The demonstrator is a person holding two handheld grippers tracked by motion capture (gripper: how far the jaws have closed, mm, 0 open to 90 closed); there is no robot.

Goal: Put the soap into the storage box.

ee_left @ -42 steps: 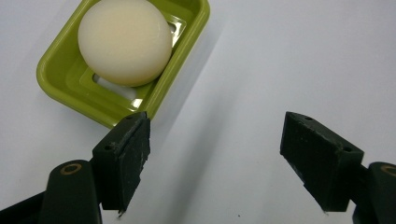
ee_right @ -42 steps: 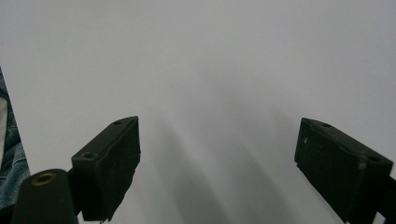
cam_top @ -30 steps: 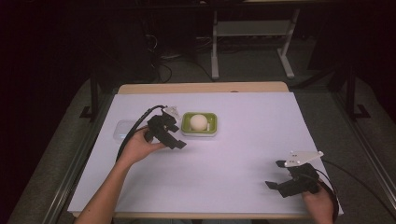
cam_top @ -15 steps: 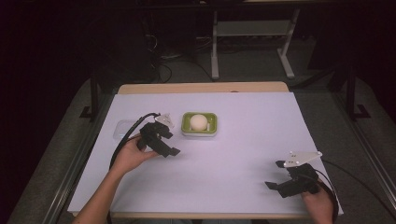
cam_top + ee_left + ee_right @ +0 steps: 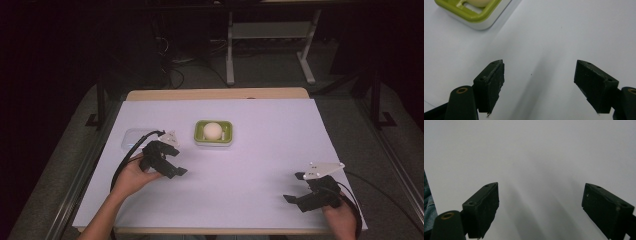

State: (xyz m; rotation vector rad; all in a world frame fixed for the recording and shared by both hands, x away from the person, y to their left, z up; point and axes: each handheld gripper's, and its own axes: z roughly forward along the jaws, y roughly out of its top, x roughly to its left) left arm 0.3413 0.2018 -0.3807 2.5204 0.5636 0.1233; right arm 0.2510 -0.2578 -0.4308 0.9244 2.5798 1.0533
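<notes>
A green dish (image 5: 226, 134) on a white base sits at the middle back of the white table, with a round cream object (image 5: 212, 131) in it. My left gripper (image 5: 176, 162) hovers to the dish's near left, open and holding nothing. In the left gripper view its jaws (image 5: 539, 75) stand wide apart over bare table, with the green dish (image 5: 471, 15) and the cream object (image 5: 480, 2) at the top left. My right gripper (image 5: 294, 187) rests at the near right, open and empty; in its own view the gripper (image 5: 540, 200) looks onto plain white surface.
A clear shallow container (image 5: 134, 138) lies on the table just behind the left hand. The wooden table edge (image 5: 215, 94) runs along the back, with metal frame legs and cables on the floor beyond. Blue cloth (image 5: 427, 202) shows at the left edge of the right gripper view.
My left gripper has drawn back from beside the green dish toward the near left, still open. The right gripper has not moved.
</notes>
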